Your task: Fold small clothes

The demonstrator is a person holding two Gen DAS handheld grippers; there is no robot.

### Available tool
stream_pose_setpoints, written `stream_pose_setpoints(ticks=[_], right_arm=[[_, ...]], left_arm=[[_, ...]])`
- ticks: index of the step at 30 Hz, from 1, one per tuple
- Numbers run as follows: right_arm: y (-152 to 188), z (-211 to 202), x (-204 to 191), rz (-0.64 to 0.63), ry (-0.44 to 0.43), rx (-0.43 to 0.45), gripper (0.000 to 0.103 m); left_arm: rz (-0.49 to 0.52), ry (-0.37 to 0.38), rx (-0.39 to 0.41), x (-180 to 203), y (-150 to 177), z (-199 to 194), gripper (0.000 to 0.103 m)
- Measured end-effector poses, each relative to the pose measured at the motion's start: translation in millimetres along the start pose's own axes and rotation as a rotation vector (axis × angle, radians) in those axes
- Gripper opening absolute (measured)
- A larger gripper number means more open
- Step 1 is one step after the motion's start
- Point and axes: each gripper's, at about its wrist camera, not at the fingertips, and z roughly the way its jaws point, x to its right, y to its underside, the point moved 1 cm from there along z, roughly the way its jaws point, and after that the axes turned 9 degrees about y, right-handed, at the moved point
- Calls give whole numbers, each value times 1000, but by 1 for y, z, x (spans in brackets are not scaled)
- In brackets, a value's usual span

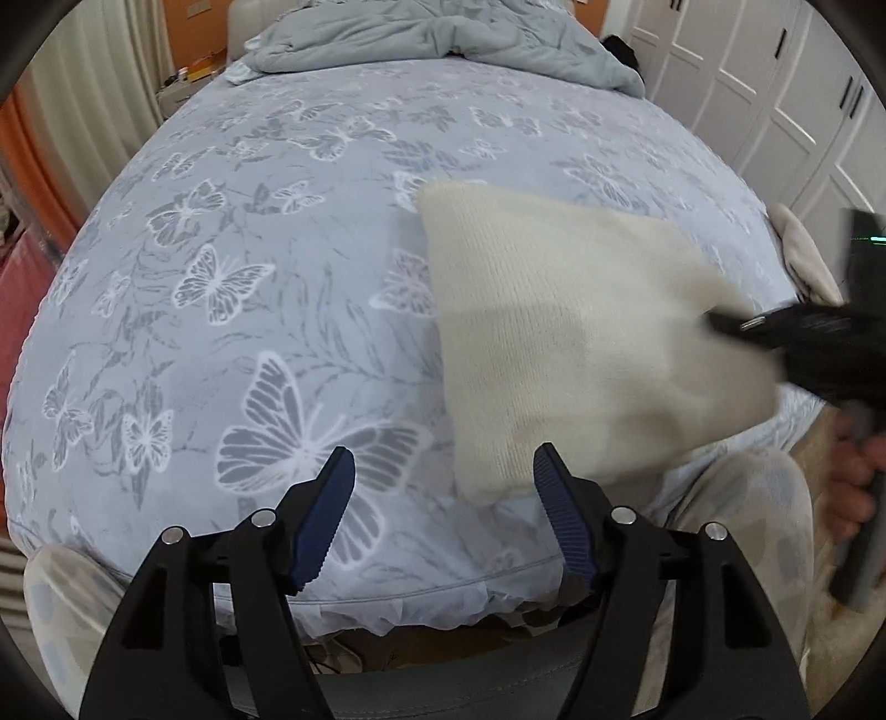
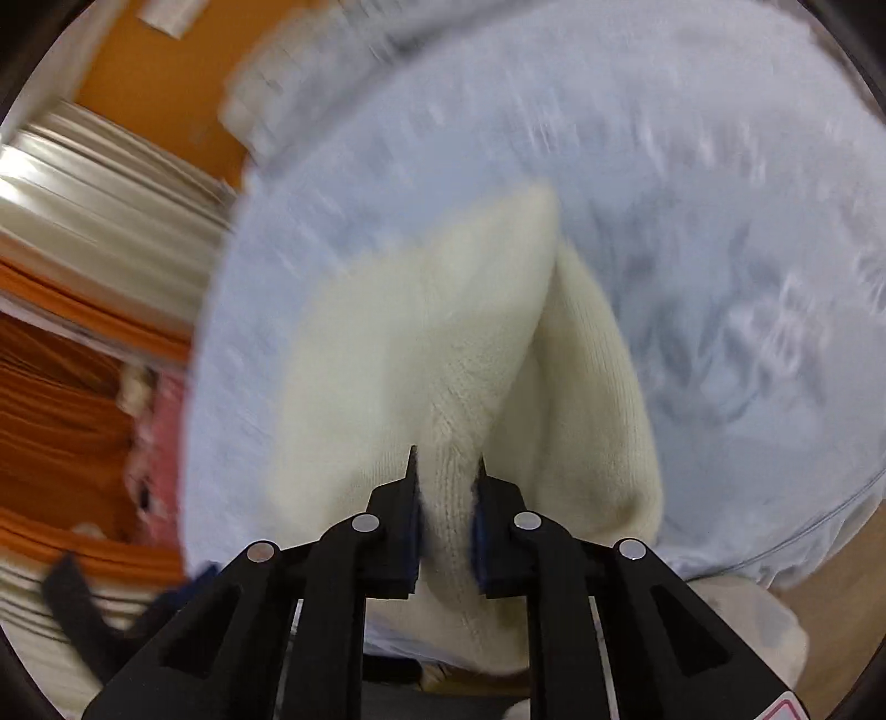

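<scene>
A cream knitted garment lies on the blue butterfly-print bed sheet, near the bed's front right. My right gripper is shut on a bunched fold of the garment and lifts that edge; it shows blurred in the left wrist view at the garment's right corner. My left gripper is open and empty, just above the sheet at the garment's near left corner, with its right finger close to the cloth.
A crumpled grey-blue duvet lies at the bed's far end. Another pale cloth lies at the bed's right edge. White wardrobe doors stand to the right. Orange curtains hang on the left. The person's legs are at the bed's front.
</scene>
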Motion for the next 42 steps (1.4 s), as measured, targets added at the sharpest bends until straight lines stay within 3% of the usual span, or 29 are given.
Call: stream_pose_setpoints(ticks=[2,4,5,7,8,10,12,13,14,16,18,20,21,24,26,27,29,32,35,39,42], right_arm=[[0,10,8,-1,54,-13,13],[12,63,28,-52,199,-175,18],[14,70,33,-33,195,-188,19],[6,56,27,5,169,-163,27],[0,39,20,28,194,-107,35],[-6,3,1,34,274,37,36],[-12,-10,-27,-26,198,89,23],[-14,-10,-51,-88,133,74,6],[-14,-6,-68,-133,114,56,2],[-12,12,-98,-233,96,20,1],[-2,52,-106,-300,119,-70,1],[10,127,-107,-347,206,-210,0],[13,145,-104,-344,189,-222,0],[-5,125,-102,-210,123,-234,0],[-10,82,-106,-218,112,-136,0],[-7,59,-106,-246,149,-84,0],[-1,43,-90,-258,226,-76,0],[28,73,-40,-211,355,-210,0],[42,100,-25,-163,302,-232,0],[25,62,-55,-152,249,-132,0],[1,45,-66,-151,227,-65,17]], left_arm=[[-10,7,-7,-2,-1,3,65],[-12,4,-22,-1,-2,10,65],[-11,7,-28,1,-3,13,65],[-3,12,-28,4,-5,13,65],[2,8,-24,5,-6,12,65],[15,-1,-13,5,-6,8,68],[24,-20,-9,3,-4,8,68],[27,-27,-13,2,-4,9,69],[27,-33,-18,0,-3,9,69],[4,-36,-25,-5,-3,9,69],[-21,-33,-23,-10,-3,7,69],[-29,-41,-23,-13,-3,4,69],[-33,-45,-20,-15,-4,3,69],[-38,-53,-18,-18,-6,0,69],[-45,-54,-4,-21,-7,-2,69],[-52,-47,4,-22,-7,-2,69],[-60,-47,-5,-24,-8,2,69],[-66,-42,-17,-23,-9,9,69],[-65,-48,-30,-20,-9,13,69],[-59,-55,-37,-16,-11,15,69],[-38,-51,-38,-8,-15,19,69]])
